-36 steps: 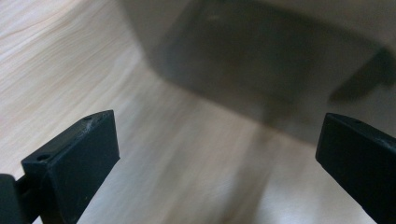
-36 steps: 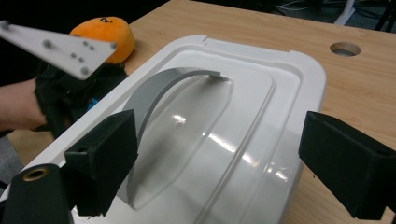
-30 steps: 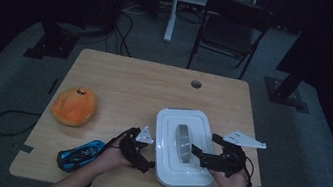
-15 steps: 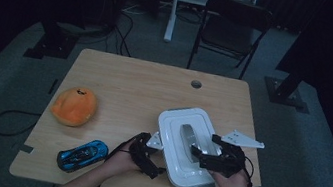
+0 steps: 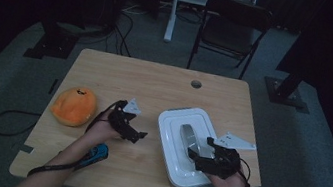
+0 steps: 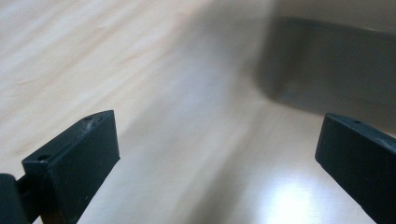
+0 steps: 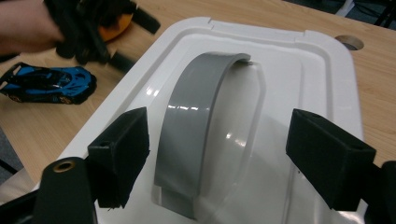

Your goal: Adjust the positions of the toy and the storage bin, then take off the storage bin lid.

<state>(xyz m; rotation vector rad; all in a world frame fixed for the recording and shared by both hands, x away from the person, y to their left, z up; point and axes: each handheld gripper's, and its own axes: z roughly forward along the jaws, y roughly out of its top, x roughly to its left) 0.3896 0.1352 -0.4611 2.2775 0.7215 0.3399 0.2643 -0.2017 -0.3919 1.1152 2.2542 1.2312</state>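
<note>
Close to the person, the right gripper (image 5: 198, 151) sits over the near end of a white box (image 5: 172, 125); its two black jaws stand wide apart with the grey handle (image 7: 196, 135) of the lid between them; they have just been closing in a little, but the pads do not press on the handle; the handle curves up like a bridge in the middle of the white lid. The box lies on the right half of the wooden table (image 5: 156, 79), near the front edge; one near corner of it sticks a bit past that edge. A little to the left, a blue toy car (image 5: 95, 153) lies on the table, partly under the person's left arm. Just past the car, the left gripper (image 5: 139, 134) is held above the bare wood, well apart from the box; its jaws are spread wide with nothing between them, and in the left gripper view the wood below looks blurry. Further left sits a soft orange toy (image 5: 73, 105), round like a ball, near the left edge of the table. Beyond the far side of the table stands a dark folding chair (image 5: 231, 25) on the grey floor.
</note>
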